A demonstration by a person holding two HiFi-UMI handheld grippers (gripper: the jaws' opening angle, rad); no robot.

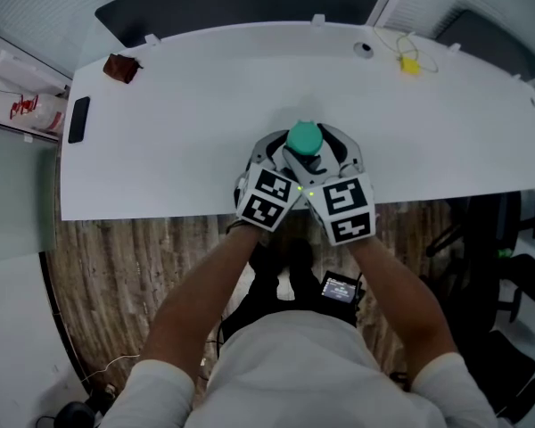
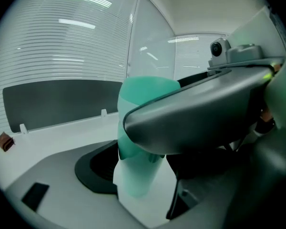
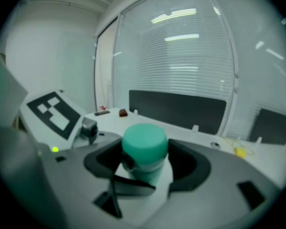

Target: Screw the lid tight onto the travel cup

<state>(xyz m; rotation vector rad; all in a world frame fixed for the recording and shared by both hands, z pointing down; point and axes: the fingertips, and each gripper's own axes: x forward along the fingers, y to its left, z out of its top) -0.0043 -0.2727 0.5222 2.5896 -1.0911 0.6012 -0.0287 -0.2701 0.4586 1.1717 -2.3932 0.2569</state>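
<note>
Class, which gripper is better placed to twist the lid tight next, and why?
Right. The right gripper has its fingers at lid height, either side of it; the left gripper sits lower, on the travel cup body.

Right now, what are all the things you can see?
round green plastic lid: one, green, on the cup, desk's front middle.
pale see-through travel cup: one, whitish, under the lid.
small brown block: one, brown, desk's far left corner.
flat black slab: one, black, desk's left edge.
yellow item with cord: one, yellow, far right.
white desk: one, white, under everything.
left gripper: one, grey, shut on the cup.
right gripper: one, grey, shut on the lid.
</note>
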